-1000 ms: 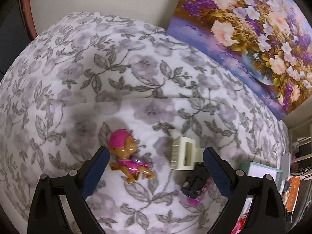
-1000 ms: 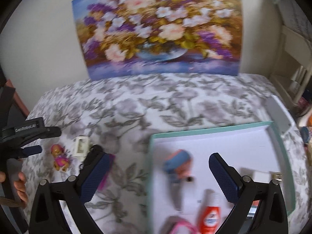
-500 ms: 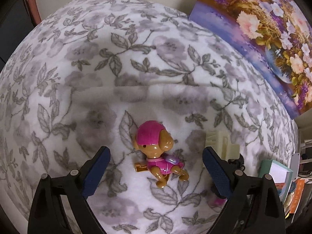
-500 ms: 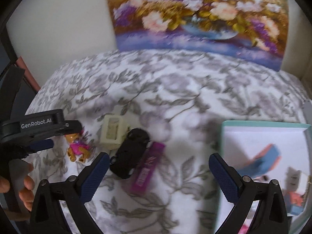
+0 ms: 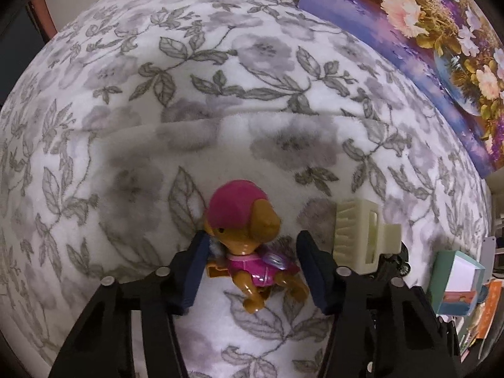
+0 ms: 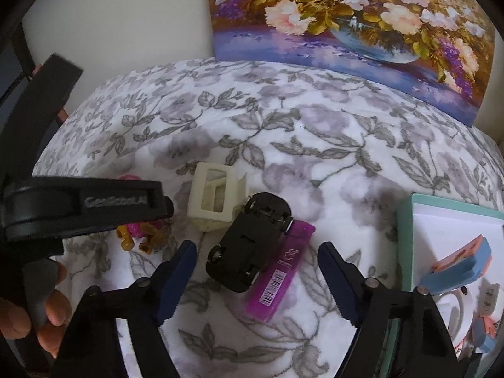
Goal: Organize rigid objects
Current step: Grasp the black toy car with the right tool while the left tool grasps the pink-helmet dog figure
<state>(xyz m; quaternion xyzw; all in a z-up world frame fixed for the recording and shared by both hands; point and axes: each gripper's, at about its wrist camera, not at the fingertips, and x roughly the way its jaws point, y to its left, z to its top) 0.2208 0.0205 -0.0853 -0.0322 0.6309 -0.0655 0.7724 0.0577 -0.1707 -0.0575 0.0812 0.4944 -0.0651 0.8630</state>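
So we're at the grab step: left gripper (image 5: 250, 260) jaws have just been closing around the little brown plastic puppy figure with the pink helmet (image 5: 244, 236) lying on the floral blanket (image 5: 220, 78), pads not clearly squeezing yet. Right gripper (image 6: 256, 278) hangs open over the upside-down black toy car (image 6: 252, 245). Next it probably needs a firm pinch, then lift.

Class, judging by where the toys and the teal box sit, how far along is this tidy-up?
Done: several items lie in the teal box. In hand: the left gripper, jaws just closing, straddles the toy dog. Left: black car, purple lighter, cream clip.
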